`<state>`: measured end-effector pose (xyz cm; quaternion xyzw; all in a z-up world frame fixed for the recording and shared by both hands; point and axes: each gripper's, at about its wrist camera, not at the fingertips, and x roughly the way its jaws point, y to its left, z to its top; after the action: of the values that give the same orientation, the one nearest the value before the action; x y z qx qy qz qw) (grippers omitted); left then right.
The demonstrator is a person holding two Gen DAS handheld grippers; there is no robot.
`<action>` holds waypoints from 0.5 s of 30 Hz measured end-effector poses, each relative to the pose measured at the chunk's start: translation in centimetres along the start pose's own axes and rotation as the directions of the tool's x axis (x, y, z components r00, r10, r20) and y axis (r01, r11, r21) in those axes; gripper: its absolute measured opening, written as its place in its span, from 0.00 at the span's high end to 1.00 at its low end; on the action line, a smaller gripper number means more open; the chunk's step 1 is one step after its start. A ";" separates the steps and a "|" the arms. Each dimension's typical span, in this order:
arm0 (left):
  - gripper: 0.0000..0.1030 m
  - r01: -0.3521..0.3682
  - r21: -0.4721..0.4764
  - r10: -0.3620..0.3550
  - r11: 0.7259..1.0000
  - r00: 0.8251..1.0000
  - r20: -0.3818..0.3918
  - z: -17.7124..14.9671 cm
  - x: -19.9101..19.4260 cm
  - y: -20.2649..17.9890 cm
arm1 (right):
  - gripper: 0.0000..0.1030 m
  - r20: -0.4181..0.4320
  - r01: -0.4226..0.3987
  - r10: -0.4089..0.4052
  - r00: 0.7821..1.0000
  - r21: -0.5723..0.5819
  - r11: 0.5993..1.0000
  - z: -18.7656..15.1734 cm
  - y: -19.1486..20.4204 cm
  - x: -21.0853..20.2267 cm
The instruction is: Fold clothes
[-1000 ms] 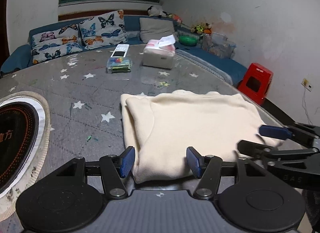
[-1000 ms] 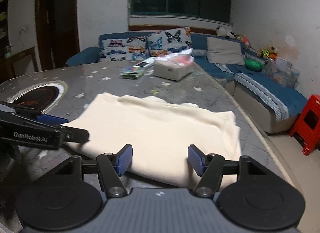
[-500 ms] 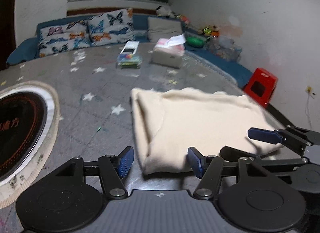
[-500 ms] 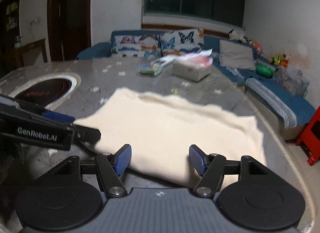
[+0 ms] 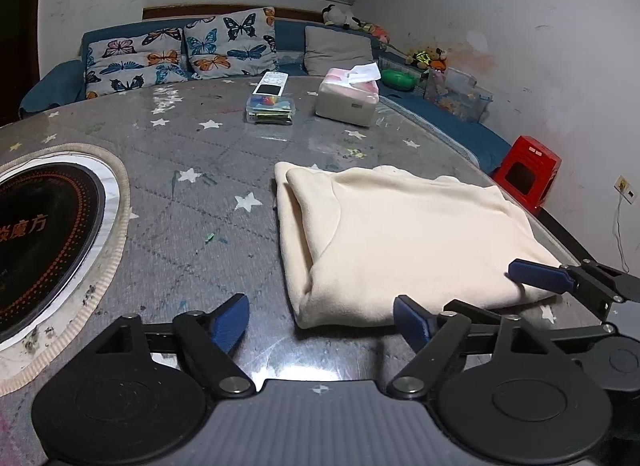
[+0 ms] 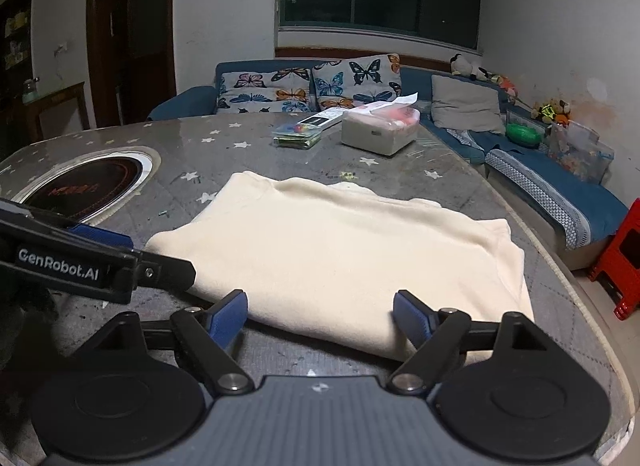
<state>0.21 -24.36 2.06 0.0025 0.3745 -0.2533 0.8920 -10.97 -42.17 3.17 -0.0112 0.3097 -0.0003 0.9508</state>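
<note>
Cream garment (image 5: 404, 234) lies folded before both just-widened, empty tongs (image 5: 322, 316) (image 6: 320, 312); tissue box (image 5: 347, 99) beyond.

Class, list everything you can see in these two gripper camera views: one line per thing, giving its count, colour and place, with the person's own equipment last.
garment: one, cream, folded, near edge of table
table: one, grey with white stars, fills foreground
cooktop: one, black, round, set into table's left side
tissue box: one, pale, far side of table
clear box: one, colourful contents, left of tissue box
remote: one, white, lying on clear box
sofa: one, blue, behind and right of table
butterfly cushions: two, on sofa
grey cushion: one, on sofa
stool: one, red, on floor at right
left gripper: one, black, blue pads, open, at garment's near left corner
right gripper: one, same, open, at garment's near edge
</note>
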 end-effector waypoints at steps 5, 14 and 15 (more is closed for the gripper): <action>0.12 0.001 0.012 -0.001 1.000 1.000 0.010 -0.2 -0.6 -0.3 | 0.13 0.010 0.023 -0.023 1.000 -0.001 1.000 -0.1 0.3 -0.4; 0.05 0.002 0.028 -0.003 1.000 0.999 0.034 -0.5 -1.8 -0.5 | 0.05 0.017 0.035 -0.035 0.999 0.025 0.999 -0.5 0.4 -1.2; 0.05 0.002 0.029 -0.003 1.000 0.999 0.036 -0.6 -2.0 -0.5 | 0.05 0.018 0.035 -0.036 0.999 0.031 0.999 -0.5 0.3 -1.3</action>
<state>-1.55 -23.79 3.05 0.0103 0.3545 -0.2600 0.8981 -12.33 -41.83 3.52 -0.0020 0.3004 -0.0218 0.9536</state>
